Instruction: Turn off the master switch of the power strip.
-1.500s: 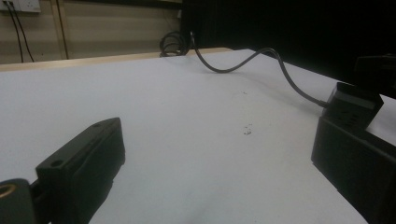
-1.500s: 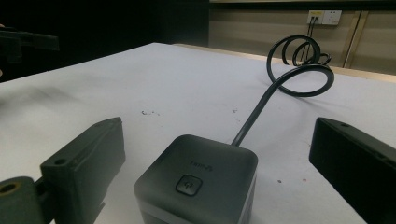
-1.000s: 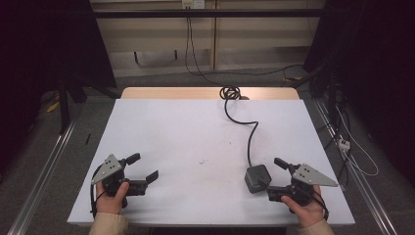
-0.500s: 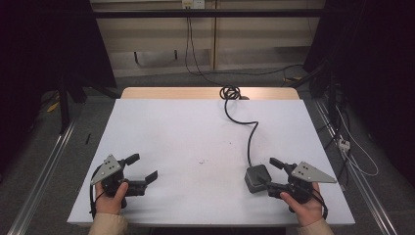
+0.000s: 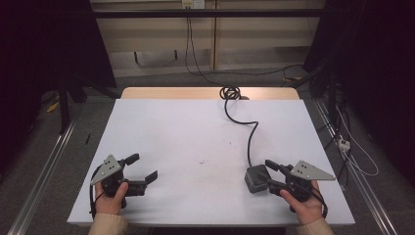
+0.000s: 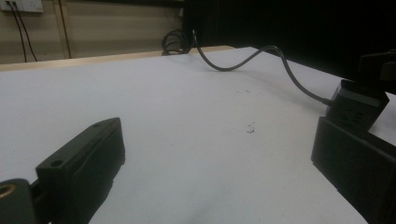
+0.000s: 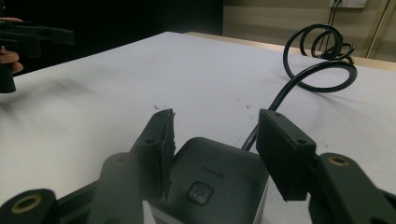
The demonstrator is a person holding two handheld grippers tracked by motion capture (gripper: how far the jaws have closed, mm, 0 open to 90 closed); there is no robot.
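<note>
The right claw (image 7: 212, 140) stood with its jaws apart on either side of the dark grey square power box with a button on top (image 7: 210, 184), near the front right of the white bench (image 5: 195, 132); whether the pads touched the box could not be told. A good grip would centre both jaws on the flat sides, clear of the black cable (image 5: 249, 132) trailing to the far edge. The left claw (image 5: 142, 171), also spread apart, held nothing at the front left.

Black claws (image 5: 146, 171) (image 5: 269, 174), grey triangular top plates, brass-ringed screw holes, black trailing cables; cream sleeves (image 5: 108, 224).
</note>
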